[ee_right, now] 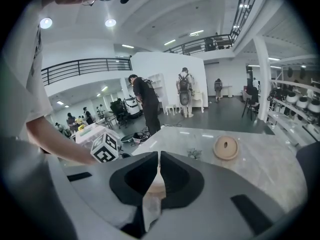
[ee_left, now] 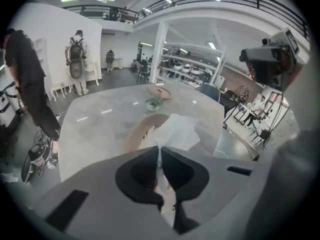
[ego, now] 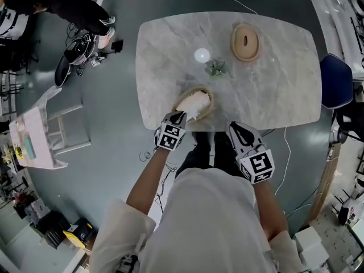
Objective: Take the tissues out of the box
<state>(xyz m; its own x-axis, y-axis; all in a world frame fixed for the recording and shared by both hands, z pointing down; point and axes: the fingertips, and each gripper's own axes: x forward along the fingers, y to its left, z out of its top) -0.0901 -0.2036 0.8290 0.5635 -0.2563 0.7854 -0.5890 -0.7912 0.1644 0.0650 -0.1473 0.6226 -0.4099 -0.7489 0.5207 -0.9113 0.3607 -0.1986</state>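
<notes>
A round wooden tissue box (ego: 203, 93) stands near the front edge of the marble table (ego: 273, 90), with a white tissue (ego: 192, 103) bulging out of it. My left gripper (ego: 180, 116) is at the box's near rim, shut on that tissue. In the left gripper view the tissue (ee_left: 176, 131) rises from the box (ee_left: 136, 130) into the closed jaws of the left gripper (ee_left: 159, 154). My right gripper (ego: 234, 126) hangs at the table's front edge, right of the box. In the right gripper view the right gripper (ee_right: 159, 159) has its jaws together and grips nothing that I can see.
The box's wooden lid (ego: 245, 42) lies at the back right of the table, with a small plant (ego: 215, 67) and a white disc (ego: 202, 54) in the middle. A blue chair (ego: 335, 81) stands at the right edge. A white stand (ego: 45, 135) and a person (ego: 62, 4) are left.
</notes>
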